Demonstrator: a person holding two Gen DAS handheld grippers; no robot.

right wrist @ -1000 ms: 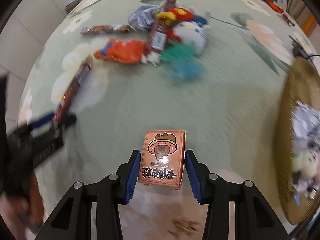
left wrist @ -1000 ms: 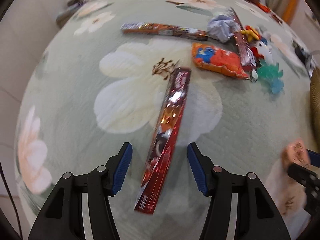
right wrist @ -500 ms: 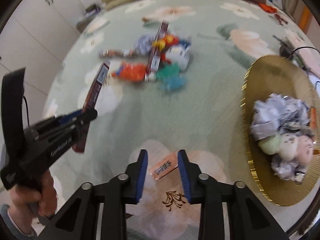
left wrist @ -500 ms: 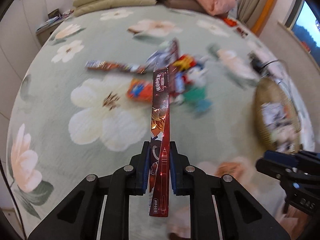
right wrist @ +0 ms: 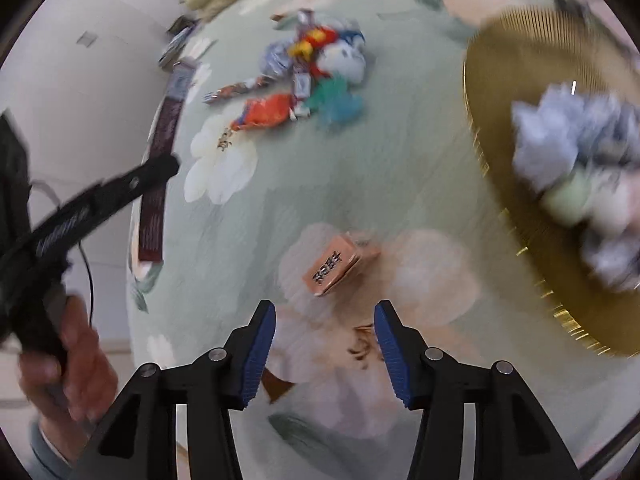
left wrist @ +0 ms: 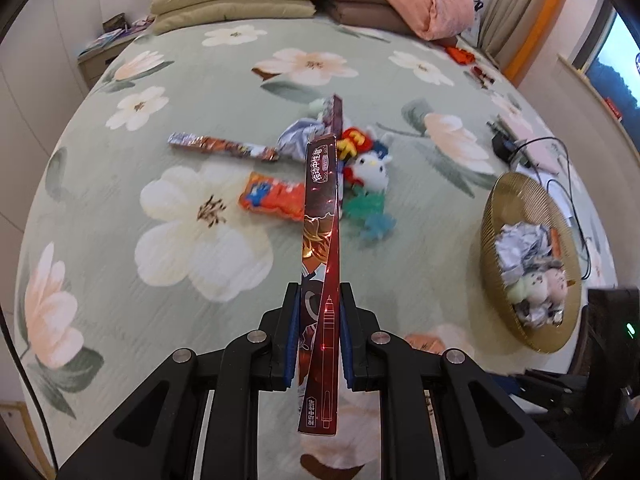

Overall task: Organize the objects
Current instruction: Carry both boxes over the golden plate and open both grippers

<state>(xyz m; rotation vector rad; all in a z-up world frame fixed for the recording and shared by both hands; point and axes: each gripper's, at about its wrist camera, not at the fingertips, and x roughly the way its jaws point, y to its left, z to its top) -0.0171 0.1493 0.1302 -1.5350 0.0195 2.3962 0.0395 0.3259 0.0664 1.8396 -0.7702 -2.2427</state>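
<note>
left gripper [left wrist: 318, 340] tilted down, clamping pen box [left wrist: 322, 240]

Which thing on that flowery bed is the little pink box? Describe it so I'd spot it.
On the green flowered bedspread, look beside the gold ribbed basket. The small pink cardboard box lies alone on a pale flower, just ahead of the right gripper, away from the colourful toy pile.

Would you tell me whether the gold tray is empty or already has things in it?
Not empty: the gold tray holds crumpled paper and small pale rounded items.
</note>
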